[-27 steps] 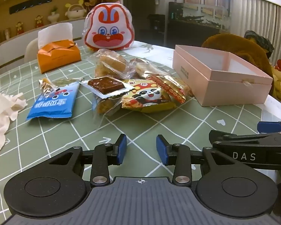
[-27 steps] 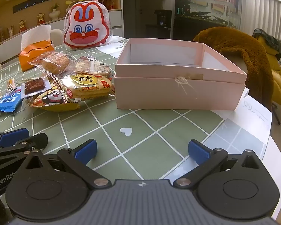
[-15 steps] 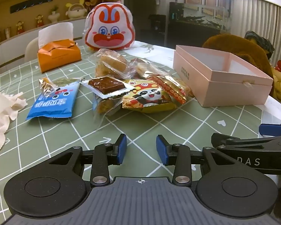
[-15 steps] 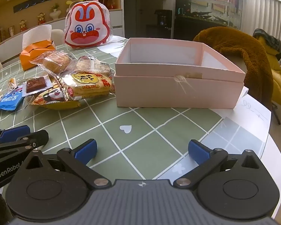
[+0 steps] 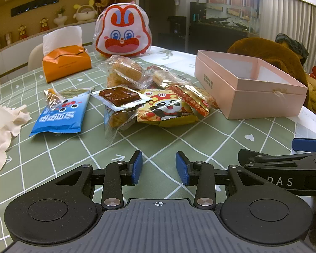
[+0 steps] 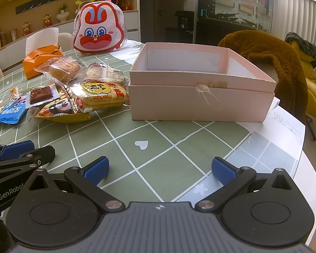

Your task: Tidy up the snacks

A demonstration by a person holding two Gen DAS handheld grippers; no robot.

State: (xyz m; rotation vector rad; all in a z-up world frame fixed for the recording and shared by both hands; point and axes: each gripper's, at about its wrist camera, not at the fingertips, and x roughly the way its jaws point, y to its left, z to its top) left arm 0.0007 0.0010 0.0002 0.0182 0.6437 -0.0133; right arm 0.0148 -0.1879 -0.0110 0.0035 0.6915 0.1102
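Note:
A pile of wrapped snacks lies on the green checked tablecloth [image 5: 179,139]: a blue packet [image 5: 62,113], a brown square cake [image 5: 120,96], a yellow panda bag [image 5: 166,109], and clear-wrapped cakes [image 5: 124,71]. An open, empty pink box [image 5: 250,84] stands to their right; it also shows in the right wrist view [image 6: 200,90]. My left gripper [image 5: 159,167] is open a little and empty, low over the cloth in front of the pile. My right gripper [image 6: 160,168] is wide open and empty, in front of the box.
A rabbit-face bag [image 5: 123,30] and an orange tissue pack [image 5: 66,62] stand behind the snacks. A cream cloth [image 5: 0,126] lies at the left. A brown furry throw [image 6: 269,59] hangs on a chair behind the box. The table edge [image 6: 301,168] curves at the right.
The right gripper has crept slightly forward and to the right of the left one. The left gripper and the snacks have not visibly moved.

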